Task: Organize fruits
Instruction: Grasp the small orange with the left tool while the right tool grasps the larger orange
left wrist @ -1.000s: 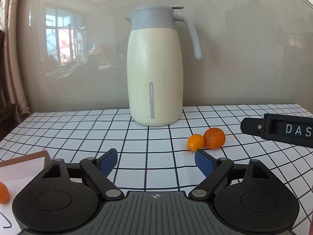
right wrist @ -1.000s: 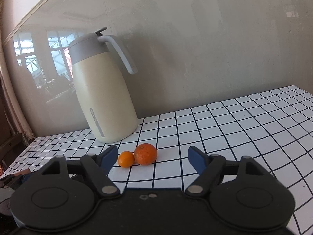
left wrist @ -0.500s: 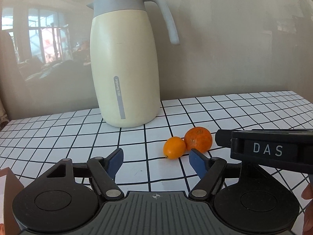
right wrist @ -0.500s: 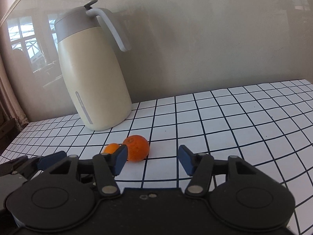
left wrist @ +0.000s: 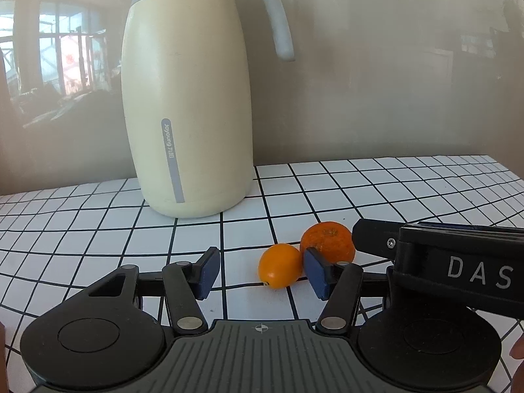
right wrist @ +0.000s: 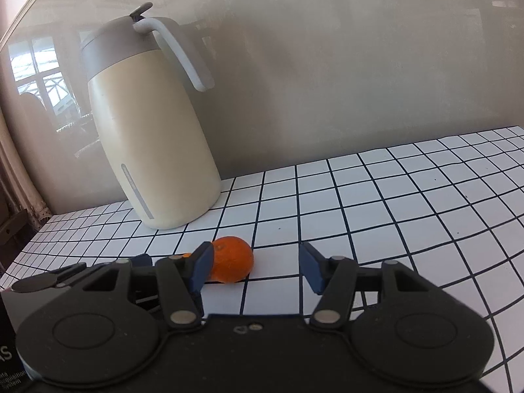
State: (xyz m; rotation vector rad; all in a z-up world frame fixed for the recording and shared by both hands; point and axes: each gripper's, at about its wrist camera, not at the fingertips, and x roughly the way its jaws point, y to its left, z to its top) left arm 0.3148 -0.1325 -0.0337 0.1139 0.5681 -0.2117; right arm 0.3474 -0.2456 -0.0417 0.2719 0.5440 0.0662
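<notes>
My left gripper (left wrist: pixel 260 270) is wide, with the kumquat (left wrist: pixel 280 270) between its fingers, hard by the right one. My right gripper (right wrist: pixel 255 267), also wide, has the mandarin (right wrist: pixel 234 260) by its left finger, so each arm is nearest its own fruit.

Two fruits lie on the white, black-gridded tabletop (left wrist: pixel 376 190), toward its back edge and well in from its side edges. The smaller fruit (left wrist: pixel 280 269) is a smooth, glossy yellow-orange oval lying on its side, a tiny stem nub at its lower end. The larger fruit (left wrist: pixel 327 240) is a deeper orange, round and slightly flattened, with a rougher, dimpled skin and a puckered stem end on top. They touch, the larger one just behind and to the right of the smaller. Both sit intact and unpeeled.
</notes>
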